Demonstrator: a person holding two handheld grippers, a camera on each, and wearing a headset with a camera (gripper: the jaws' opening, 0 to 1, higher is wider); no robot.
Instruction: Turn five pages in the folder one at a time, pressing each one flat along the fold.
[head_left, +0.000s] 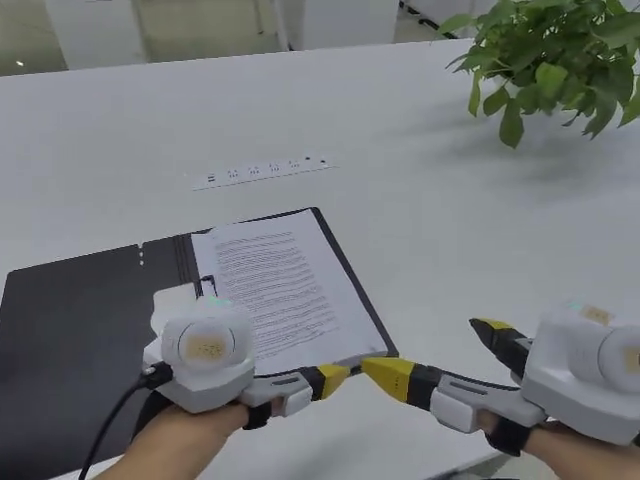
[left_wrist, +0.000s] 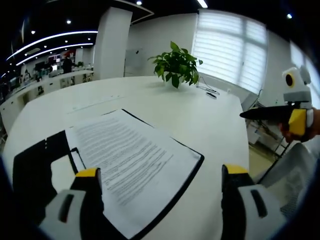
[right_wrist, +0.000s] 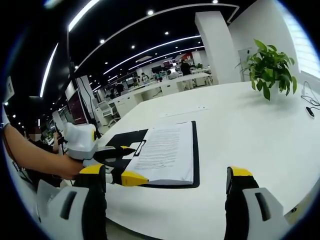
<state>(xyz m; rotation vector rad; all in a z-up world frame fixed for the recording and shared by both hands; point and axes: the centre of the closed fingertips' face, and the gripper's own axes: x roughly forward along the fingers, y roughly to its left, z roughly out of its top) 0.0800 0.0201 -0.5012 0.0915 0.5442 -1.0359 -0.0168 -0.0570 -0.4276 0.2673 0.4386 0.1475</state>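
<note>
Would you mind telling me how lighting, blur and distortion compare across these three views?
Head view: soft, even light, the plant throwing a faint shadow on the white table; page print too blurred to read. Left gripper view: fisheye bows the table's edge, window blinds glare bright. Right gripper view: dark ceiling, bright light strips, strong curving.

I see the table (head_left: 450, 230) as a smooth white surface, matt with a faint sheen. The folder (head_left: 70, 320) has a black, matt cover, plastic by the look of it. On its right side, the top page (head_left: 280, 290) is plain matt white paper with fine black print. The left gripper (left_wrist: 161, 171) and right gripper (head_left: 428, 346) have smooth, slightly glossy white plastic shells, and their jaws are black tipped with yellow. Near left, the cable (head_left: 115, 425) looks black and rubbery. Far right, the plant (head_left: 560, 50) has lightly glossy green leaves.
</note>
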